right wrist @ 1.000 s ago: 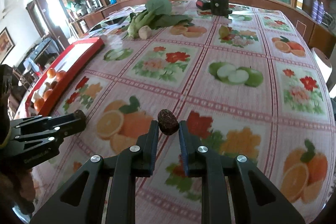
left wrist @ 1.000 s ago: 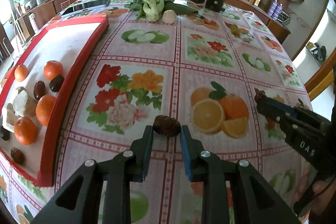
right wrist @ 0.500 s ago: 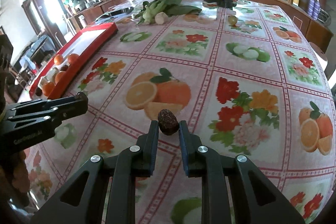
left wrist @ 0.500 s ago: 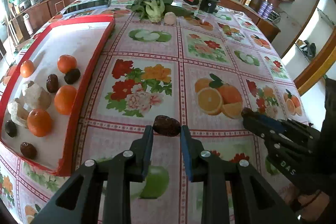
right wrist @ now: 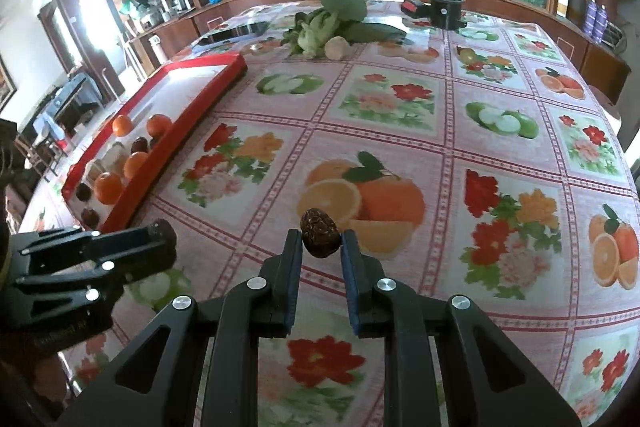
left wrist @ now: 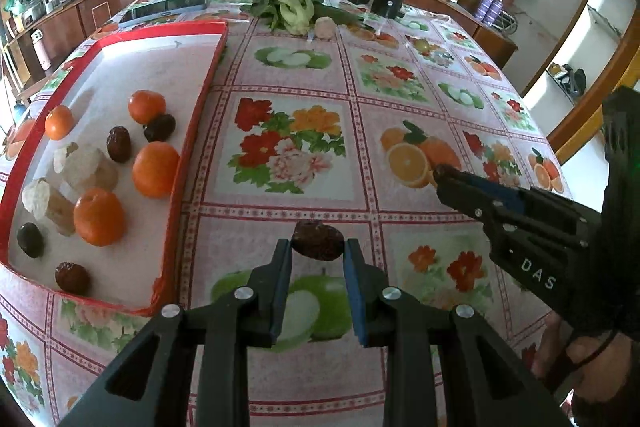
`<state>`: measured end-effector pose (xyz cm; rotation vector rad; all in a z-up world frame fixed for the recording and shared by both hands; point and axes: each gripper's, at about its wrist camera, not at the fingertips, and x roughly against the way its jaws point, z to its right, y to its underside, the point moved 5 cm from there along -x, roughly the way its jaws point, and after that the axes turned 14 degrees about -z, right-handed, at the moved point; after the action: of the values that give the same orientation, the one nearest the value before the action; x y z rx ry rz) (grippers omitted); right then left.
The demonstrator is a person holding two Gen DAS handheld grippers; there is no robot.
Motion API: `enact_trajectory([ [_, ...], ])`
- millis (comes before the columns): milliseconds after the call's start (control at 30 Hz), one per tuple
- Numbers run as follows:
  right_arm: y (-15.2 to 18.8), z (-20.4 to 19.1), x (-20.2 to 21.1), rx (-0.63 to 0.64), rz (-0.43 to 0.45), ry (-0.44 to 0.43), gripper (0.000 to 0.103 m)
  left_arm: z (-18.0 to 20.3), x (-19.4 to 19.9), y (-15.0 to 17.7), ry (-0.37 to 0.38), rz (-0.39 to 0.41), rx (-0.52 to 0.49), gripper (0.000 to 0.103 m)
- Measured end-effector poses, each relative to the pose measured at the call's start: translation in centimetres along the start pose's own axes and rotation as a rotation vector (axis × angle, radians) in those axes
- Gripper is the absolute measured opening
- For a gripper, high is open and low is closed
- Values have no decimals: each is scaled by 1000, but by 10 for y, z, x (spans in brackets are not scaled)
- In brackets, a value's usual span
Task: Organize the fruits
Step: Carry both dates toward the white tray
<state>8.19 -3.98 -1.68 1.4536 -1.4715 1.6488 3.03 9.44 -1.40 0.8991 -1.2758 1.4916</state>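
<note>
Fruit-and-flower oilcloth [left wrist: 304,203] covers a long table, with a planter window running behind its far end. At ten o'clock in the left wrist view sits a red-rimmed tray [left wrist: 200,95] holding four oranges [left wrist: 155,169], several dark dates [left wrist: 119,143] and pale chunky pieces [left wrist: 90,167].

Each tool carries one more date. The left gripper [left wrist: 317,253] has its blue-lined fingers drawn in narrow on a wrinkled, dark brown-red date [left wrist: 317,239], pinched crosswise at the very tips, above the cloth and just off the tray's near right corner. The right gripper [right wrist: 320,245] clamps a second date [right wrist: 319,233], oval, glossy and creased, standing on end between its tips over a printed orange slice.

From the left camera the right tool reaches in from three o'clock, level and pointing toward nine, the person's hand [left wrist: 588,359] wrapped around its grip at five o'clock. From the right camera the left tool enters from eight o'clock, aimed toward three.

Leafy greens [right wrist: 320,23] and a black round device [right wrist: 446,9] lie at twelve o'clock.
</note>
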Motion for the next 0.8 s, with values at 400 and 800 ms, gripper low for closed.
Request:
enact_trajectory([
  [400,-10,-8,-4,-20,-16,4,20,-2,16,-7,46,28,-12,29],
  [800,-27,-36,-7,29,-17,0,20,-12,30,-10,49,54,-5,29],
])
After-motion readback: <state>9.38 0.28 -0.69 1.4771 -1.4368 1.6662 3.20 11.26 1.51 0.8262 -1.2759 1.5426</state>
